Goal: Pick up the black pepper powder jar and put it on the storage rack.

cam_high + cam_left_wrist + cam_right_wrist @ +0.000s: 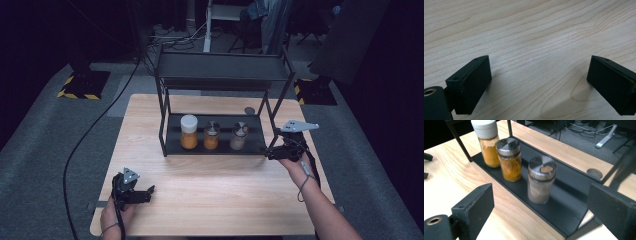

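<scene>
A black two-tier rack (222, 65) stands at the back of the wooden table (215, 200). On its lower shelf (571, 202) three spice jars stand upright in a row: a white-lidded jar of orange powder (189, 132) (487, 143), a metal-lidded jar of orange powder (211, 136) (510, 160), and a metal-lidded jar of pale brown powder (239, 136) (541, 181). My right gripper (270, 152) (540, 195) hovers at the rack's right front corner, open, a short way from the pale jar and touching nothing. My left gripper (149, 192) (539, 70) is open over bare wood at the front left.
A round grey cap (249, 110) (594, 173) sits in the tabletop behind the rack's right end. The rack's thin black legs (162, 125) stand at its corners. Cables and chair legs lie on the floor (190, 35) beyond the table.
</scene>
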Tool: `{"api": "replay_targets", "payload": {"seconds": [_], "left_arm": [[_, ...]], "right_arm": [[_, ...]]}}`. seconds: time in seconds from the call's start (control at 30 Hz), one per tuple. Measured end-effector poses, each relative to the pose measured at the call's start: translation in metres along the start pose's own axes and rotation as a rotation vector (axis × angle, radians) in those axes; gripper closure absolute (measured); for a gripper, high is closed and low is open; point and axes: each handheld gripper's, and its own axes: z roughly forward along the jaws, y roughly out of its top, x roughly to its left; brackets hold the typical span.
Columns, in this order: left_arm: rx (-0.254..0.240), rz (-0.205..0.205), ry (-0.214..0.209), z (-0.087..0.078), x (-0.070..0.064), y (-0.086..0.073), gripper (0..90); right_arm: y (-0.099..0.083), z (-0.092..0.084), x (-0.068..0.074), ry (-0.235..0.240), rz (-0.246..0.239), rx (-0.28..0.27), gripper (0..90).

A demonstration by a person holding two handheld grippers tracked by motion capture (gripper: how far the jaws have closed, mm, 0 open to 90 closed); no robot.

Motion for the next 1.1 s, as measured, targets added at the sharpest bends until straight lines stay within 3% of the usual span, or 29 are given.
{"api": "replay_targets", "payload": {"seconds": [0.6,1.1], "left_arm": [[0.000,0.000,0.000,0.000,0.000,0.000,5.8],[0.001,-0.003,0.002,0.000,-0.001,0.000,5.8]], "right_arm": [[-0.033,-0.020,-0.006,0.000,0.018,0.027,7.3],[-0.078,-0.026,-0.012,-0.006,0.051,0.013,7.2]]}}
